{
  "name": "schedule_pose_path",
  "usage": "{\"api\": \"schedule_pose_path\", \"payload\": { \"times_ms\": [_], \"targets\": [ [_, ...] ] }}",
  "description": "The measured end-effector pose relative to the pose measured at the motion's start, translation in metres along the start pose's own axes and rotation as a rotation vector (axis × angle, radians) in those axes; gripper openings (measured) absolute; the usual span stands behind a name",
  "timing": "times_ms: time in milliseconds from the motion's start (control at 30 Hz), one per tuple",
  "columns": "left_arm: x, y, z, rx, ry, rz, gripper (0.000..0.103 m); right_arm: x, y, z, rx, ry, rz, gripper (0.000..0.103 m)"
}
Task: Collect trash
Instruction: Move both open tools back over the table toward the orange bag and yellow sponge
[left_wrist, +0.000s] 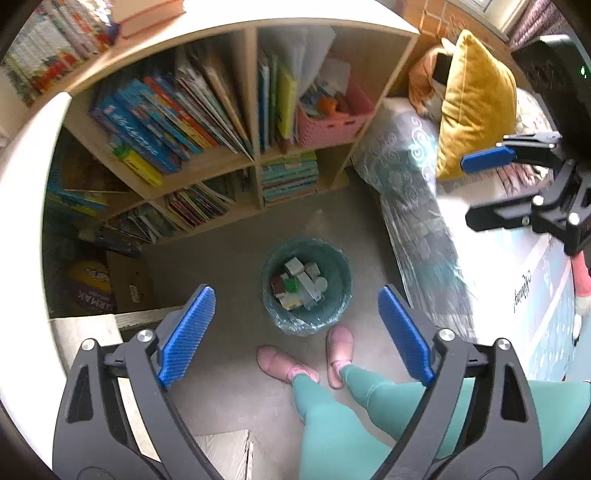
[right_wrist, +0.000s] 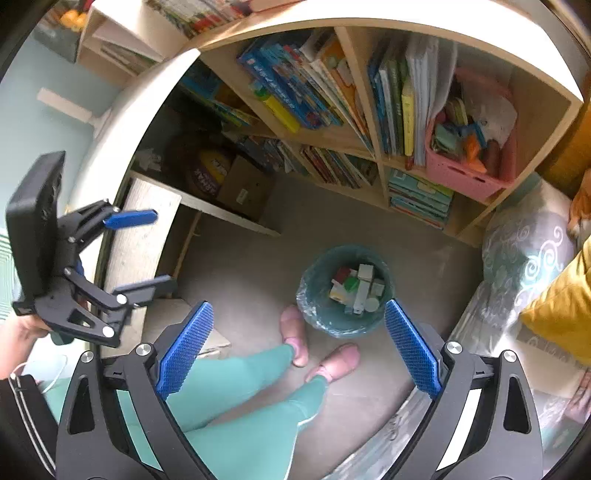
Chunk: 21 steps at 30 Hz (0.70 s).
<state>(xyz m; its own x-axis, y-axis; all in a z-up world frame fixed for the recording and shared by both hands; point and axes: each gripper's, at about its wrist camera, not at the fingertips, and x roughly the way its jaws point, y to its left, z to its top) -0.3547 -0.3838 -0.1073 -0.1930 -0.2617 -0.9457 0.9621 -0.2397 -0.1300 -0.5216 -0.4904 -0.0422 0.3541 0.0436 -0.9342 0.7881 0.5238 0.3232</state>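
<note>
Left hand-held gripper (left_wrist: 295, 332) and right hand-held gripper (right_wrist: 297, 345) both held high above the trash bin (left_wrist: 334, 295), jaws spread wide, nothing between them. Bin stands on the floor (left_wrist: 221, 258), in front of the bookshelf (left_wrist: 255, 110), beside the bed (left_wrist: 417, 206); discarded cartons and boxes (left_wrist: 301, 282) lie inside it.

Both wrist views look steeply down, sharing the bin (left_wrist: 306, 286)
</note>
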Motion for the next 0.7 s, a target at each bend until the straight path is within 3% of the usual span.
{"api": "schedule_pose_path", "payload": {
  "times_ms": [100,333,500,600,700],
  "targets": [
    [-0.013,0.008,-0.005,-0.020,-0.028,0.020,0.089,-0.004,0.016,0.004,-0.078,-0.010,-0.020,0.093],
    [-0.042,0.038,-0.034,-0.123,-0.076,0.046,0.093,-0.009,0.056,0.027,-0.168,-0.029,0.036,0.093],
    [-0.072,0.068,-0.064,-0.235,-0.128,0.090,0.095,0.004,0.081,0.053,-0.161,0.053,-0.078,0.093],
    [-0.087,0.088,-0.085,-0.319,-0.151,0.117,0.095,0.001,0.107,0.068,-0.243,-0.004,-0.137,0.093],
    [-0.103,0.111,-0.110,-0.413,-0.175,0.149,0.095,-0.009,0.148,0.078,-0.461,-0.096,-0.095,0.093]
  ]
}}
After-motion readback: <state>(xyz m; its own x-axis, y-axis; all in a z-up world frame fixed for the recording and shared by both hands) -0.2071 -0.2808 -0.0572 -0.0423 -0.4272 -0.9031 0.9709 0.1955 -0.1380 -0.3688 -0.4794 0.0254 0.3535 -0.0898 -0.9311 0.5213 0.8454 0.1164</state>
